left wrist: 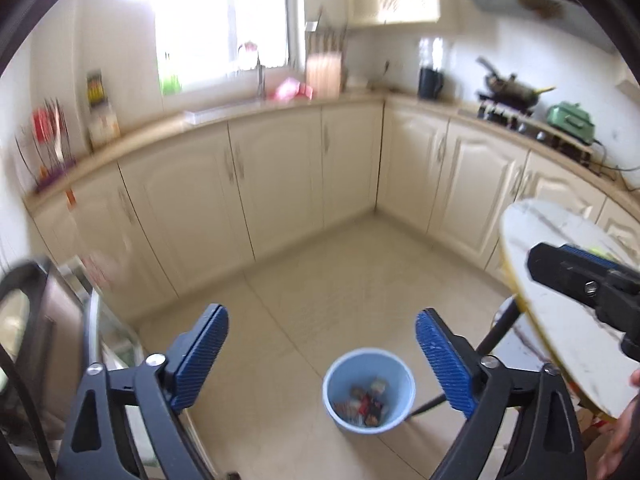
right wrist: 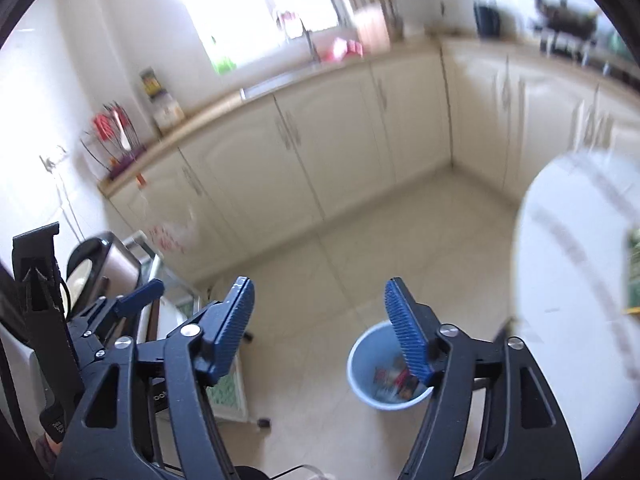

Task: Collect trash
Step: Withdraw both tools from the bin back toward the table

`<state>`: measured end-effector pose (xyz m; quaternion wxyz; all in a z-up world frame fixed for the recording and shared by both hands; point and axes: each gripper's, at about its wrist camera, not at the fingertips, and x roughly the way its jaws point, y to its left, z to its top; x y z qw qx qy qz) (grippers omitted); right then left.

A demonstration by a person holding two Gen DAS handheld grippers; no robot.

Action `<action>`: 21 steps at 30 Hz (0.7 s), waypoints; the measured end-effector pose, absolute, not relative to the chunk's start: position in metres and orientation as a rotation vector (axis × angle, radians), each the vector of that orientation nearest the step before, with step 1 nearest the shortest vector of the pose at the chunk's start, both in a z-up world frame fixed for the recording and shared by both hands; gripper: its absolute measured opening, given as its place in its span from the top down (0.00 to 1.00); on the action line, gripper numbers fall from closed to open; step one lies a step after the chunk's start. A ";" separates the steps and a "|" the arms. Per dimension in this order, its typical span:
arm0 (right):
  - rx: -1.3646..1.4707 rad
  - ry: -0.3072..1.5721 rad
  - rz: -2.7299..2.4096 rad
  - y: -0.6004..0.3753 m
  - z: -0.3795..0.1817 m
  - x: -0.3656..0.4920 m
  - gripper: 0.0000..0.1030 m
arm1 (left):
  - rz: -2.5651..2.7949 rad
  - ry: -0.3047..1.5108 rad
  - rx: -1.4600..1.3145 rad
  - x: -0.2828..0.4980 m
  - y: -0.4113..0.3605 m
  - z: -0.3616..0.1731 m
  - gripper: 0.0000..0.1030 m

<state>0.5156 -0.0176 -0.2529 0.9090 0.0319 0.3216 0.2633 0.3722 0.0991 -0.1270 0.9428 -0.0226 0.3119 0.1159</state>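
Bin: a small round light-blue bin [left wrist: 368, 390] stood on the pale tiled floor [left wrist: 320, 280], open at the top, seen from above in both views.
Bin's look: plain smooth wall, rim a little paler than the inside, no lid on it.
Trash: a small heap of wrappers [left wrist: 366, 404] lay at the bottom of the bin, in red, dark and silvery colours; the printing was too small to read.
Bin's place: in front of and below both tools, just beside the dark leg [left wrist: 496, 330] of the round white worktop [left wrist: 568, 320].
Left tool: the left tool [left wrist: 322, 360] was spread wide, its blue ribbed pads [left wrist: 202, 356] well apart with nothing between them; the bin showed through the gap, far below.
Right tool: the right tool [right wrist: 320, 332] was also spread, less widely, nothing pinched; its right pad [right wrist: 408, 332] overlapped the bin in the right wrist view without touching it.
Worktop: white with grey veins and a yellowish edge, at the right of both views; a green and yellow item [right wrist: 634, 276] lay on it at the frame edge, too blurred to tell what it was.
Surroundings: cream cupboards [left wrist: 280, 172] ran along two walls under a kitchen counter [left wrist: 256, 110].
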 end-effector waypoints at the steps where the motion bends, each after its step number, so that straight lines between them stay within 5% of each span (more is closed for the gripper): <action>1: 0.054 0.623 0.523 -0.027 -0.239 0.500 0.25 | 0.226 0.606 -0.032 0.359 0.086 -0.118 0.07; 10: 0.032 0.340 0.304 -0.108 -0.138 0.364 0.01 | 0.109 0.329 -0.024 0.222 -0.015 -0.068 0.01; 21: 0.003 0.115 0.118 -0.179 -0.075 0.234 0.00 | 0.001 0.108 -0.002 0.077 -0.044 -0.092 0.01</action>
